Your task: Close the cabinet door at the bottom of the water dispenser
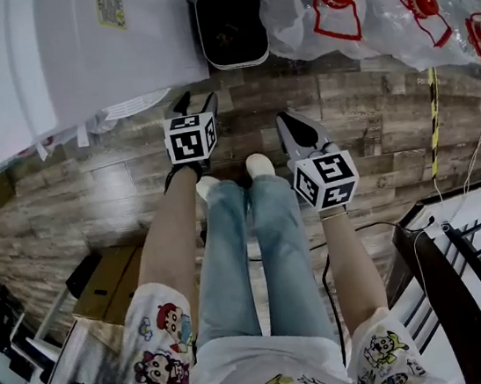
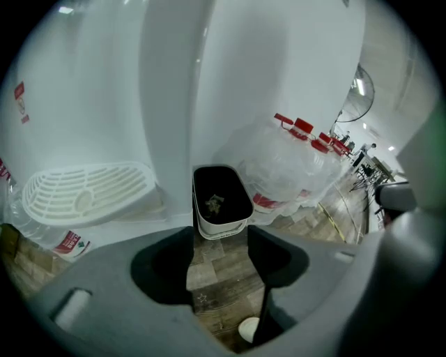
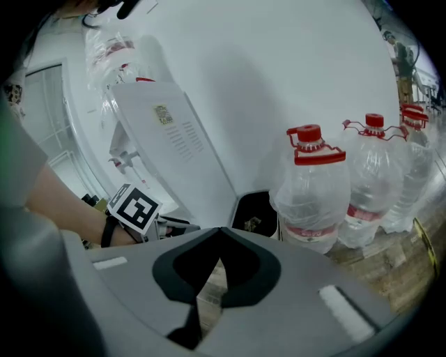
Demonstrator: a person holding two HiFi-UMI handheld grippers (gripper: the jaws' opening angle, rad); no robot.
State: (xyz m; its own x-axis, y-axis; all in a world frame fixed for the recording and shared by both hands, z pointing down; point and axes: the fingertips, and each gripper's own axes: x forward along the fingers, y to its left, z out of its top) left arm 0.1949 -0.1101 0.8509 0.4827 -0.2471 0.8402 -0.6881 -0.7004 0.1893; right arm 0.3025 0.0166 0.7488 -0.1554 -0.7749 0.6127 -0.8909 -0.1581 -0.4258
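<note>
The white water dispenser (image 1: pixel 70 51) stands at the top left of the head view, its lower front panel (image 1: pixel 121 35) bearing a yellowish label. Whether that panel stands ajar I cannot tell. The right gripper view shows the same panel (image 3: pixel 174 146). My left gripper (image 1: pixel 195 104) hovers just in front of the dispenser's base, open and empty. In its own view the left gripper (image 2: pixel 219 240) frames bare floor, with a white drip tray (image 2: pixel 83 192) to the left. My right gripper (image 1: pixel 287 122) is further right, apart from the dispenser and shut on nothing. Its tips (image 3: pixel 221 230) meet.
A black bin (image 1: pixel 231 24) stands right of the dispenser, then several clear bottles with red caps (image 1: pixel 338 4). The person's legs and white shoes (image 1: pixel 259 166) stand on the wooden floor between the grippers. A cardboard box (image 1: pixel 111 285) lies lower left, a dark rack (image 1: pixel 467 288) lower right.
</note>
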